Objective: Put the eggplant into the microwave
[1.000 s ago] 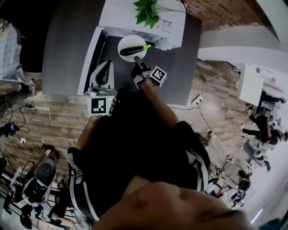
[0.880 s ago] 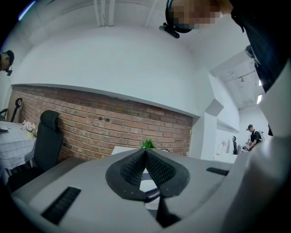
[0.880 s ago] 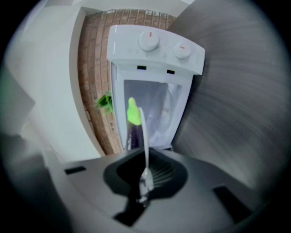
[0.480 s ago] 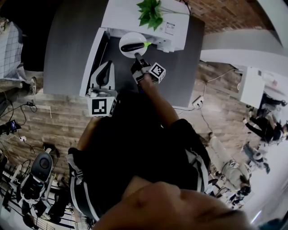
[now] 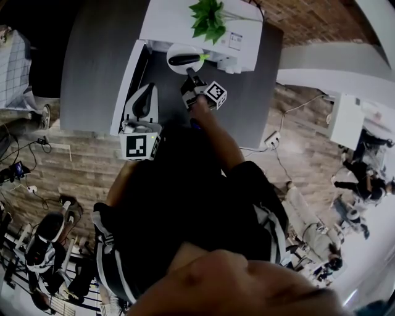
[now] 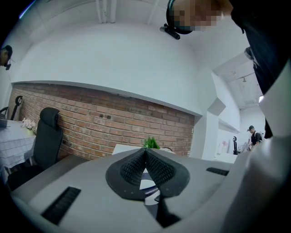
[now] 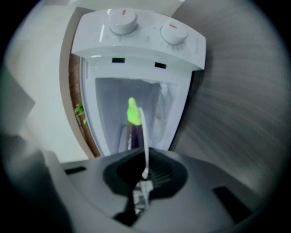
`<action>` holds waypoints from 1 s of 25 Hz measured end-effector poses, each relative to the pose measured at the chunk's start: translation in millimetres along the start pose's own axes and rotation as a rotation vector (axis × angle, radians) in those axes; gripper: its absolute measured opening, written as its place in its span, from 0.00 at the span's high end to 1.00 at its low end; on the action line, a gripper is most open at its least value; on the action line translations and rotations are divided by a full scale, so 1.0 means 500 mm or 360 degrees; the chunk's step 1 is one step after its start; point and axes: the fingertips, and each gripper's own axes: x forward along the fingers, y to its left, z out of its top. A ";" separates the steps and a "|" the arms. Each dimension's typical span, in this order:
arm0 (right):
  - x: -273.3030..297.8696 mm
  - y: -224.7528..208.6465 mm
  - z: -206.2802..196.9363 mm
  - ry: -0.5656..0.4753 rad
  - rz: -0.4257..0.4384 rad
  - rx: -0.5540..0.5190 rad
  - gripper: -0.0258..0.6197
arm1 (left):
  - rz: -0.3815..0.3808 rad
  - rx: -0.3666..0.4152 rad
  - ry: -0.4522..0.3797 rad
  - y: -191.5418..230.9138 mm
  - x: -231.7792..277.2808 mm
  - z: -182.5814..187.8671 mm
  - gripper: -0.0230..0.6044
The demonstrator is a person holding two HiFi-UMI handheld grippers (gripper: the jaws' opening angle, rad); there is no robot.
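A dark eggplant (image 5: pixel 184 60) with a bright green stem lies on a white plate (image 5: pixel 182 49) at the mouth of the white microwave (image 5: pixel 203 31). My right gripper (image 5: pixel 191 75) is shut on the plate's near rim. In the right gripper view the plate (image 7: pixel 145 132) shows edge-on between the jaws of my right gripper (image 7: pixel 144 175), with the eggplant (image 7: pixel 132 113) beyond it in front of the open microwave (image 7: pixel 145 32) cavity. My left gripper (image 5: pixel 144 92) hangs beside the open door (image 5: pixel 125 80). In its own view my left gripper (image 6: pixel 145 152) is shut on nothing.
A green plant (image 5: pixel 207 15) stands on top of the microwave and shows ahead as a plant (image 6: pixel 151 143) in the left gripper view. The grey tabletop (image 5: pixel 92 62) carries the microwave. Wooden floor, a wall socket with cables and people at work lie around it.
My right gripper has carried the plate and eggplant farther toward the microwave opening. The left gripper has stayed where it was.
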 end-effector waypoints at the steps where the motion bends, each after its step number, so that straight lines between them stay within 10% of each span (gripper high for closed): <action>1: 0.005 -0.001 0.004 -0.0006 0.0005 0.0008 0.90 | 0.0001 -0.0002 0.0003 0.001 0.003 -0.001 0.91; 25: 0.099 -0.045 0.062 -0.0093 -0.0040 0.0045 0.90 | 0.0012 -0.0035 0.0055 0.022 0.042 -0.020 0.91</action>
